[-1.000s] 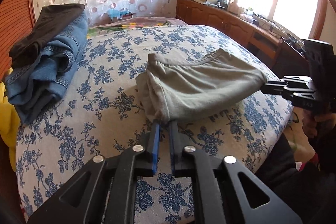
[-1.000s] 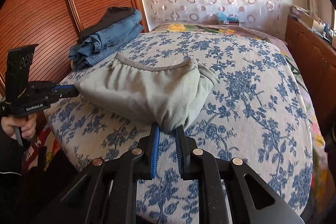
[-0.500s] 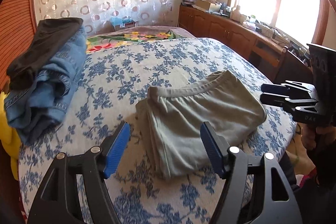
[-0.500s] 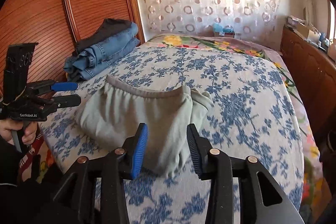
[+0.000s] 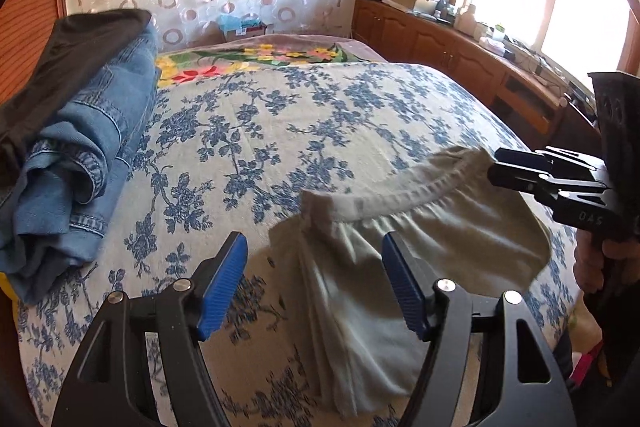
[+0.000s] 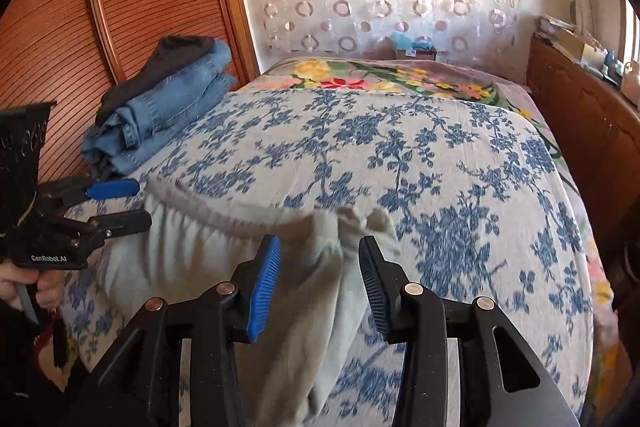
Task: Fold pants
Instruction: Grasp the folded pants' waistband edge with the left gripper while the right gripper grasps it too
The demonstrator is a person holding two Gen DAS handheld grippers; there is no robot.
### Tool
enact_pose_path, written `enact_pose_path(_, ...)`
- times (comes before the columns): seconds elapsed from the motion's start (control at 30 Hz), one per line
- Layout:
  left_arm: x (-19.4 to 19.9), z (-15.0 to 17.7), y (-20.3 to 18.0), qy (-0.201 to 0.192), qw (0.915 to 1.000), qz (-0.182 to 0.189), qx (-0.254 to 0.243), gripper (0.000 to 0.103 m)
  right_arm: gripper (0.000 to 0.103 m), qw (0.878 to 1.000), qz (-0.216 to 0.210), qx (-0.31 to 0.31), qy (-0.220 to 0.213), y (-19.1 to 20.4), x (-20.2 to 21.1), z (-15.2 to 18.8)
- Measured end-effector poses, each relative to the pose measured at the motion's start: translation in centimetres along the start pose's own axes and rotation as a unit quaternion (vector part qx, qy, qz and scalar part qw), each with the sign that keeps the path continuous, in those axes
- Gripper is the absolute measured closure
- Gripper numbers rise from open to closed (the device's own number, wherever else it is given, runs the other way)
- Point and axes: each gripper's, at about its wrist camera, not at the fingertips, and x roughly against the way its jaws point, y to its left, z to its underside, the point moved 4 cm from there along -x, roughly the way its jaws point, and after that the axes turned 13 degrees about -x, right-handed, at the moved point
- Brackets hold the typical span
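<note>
Folded grey pants [image 5: 420, 239] lay flat on the bed [image 5: 280, 131], near its front edge, elastic waistband toward the far side. Left gripper [image 5: 314, 285] hovered over the pants' left fold, jaws spread wide, blue pads [image 5: 222, 285] clear of the cloth. Right gripper [image 6: 318, 285] sat above the opposite folded end, jaws partly spread, nothing pinched; cloth showed in the gap below the pads. Each gripper appeared in the other's view, held by a hand [image 6: 24, 287] at the bed's edge. A stack of 2 folded garments, blue jeans [image 5: 80, 163] with a dark piece [image 5: 68, 67] on top, rested at the bed's left side, well apart from the pants. A cardboard box [image 6: 416, 49] stood beyond the bed against the wall, with something blue-green in it, blurred.
</note>
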Motion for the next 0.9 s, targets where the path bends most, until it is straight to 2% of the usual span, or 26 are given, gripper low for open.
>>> enact_pose_path(0.13,-0.8,0.0,0.7,0.008,0.9999,-0.008,0.008,0.033,0.09,1.0,-0.002,0.01,0.01,0.1,-1.2,-0.4)
enact_pose_path(0.17,-1.0,0.0,0.8,0.009,0.9999,-0.009,0.01,0.033,0.094,1.0,-0.004,0.014,0.01,0.3,-1.4,-0.5)
enact_pose_path(0.3,-1.6,0.2,1.2,0.014,0.9997,-0.012,0.015,0.033,0.096,1.0,-0.007,0.005,-0.025,0.0,-0.8,-1.4)
enact_pose_path(0.43,-2.3,0.7,1.6,0.023,0.9995,-0.01,0.019,0.033,0.095,1.0,0.006,0.006,-0.007,-0.3,-1.9,-0.7)
enact_pose_path(0.5,-2.5,0.8,1.7,0.023,0.9995,-0.006,0.02,0.033,0.087,1.0,0.014,0.003,0.005,-0.7,-2.5,-0.3)
enact_pose_path(0.63,-2.7,0.9,1.8,0.026,0.9994,-0.002,0.024,0.032,0.06,1.0,0.02,0.003,0.016,-0.9,-2.7,-0.3)
enact_pose_path(0.7,-2.8,0.9,1.8,0.026,0.9994,-0.001,0.025,0.032,0.055,0.999,0.026,0.004,0.019,-1.1,-3.0,-0.2)
enact_pose_path(0.83,-3.0,0.8,1.6,0.03,0.9994,-0.001,0.015,0.025,0.039,0.998,0.039,0.002,0.04,-1.4,-4.0,0.0)
enact_pose_path(0.9,-3.2,0.7,1.5,0.033,0.9994,-0.003,0.011,0.024,0.037,0.998,0.039,-0.003,0.047,-1.6,-4.4,0.0)
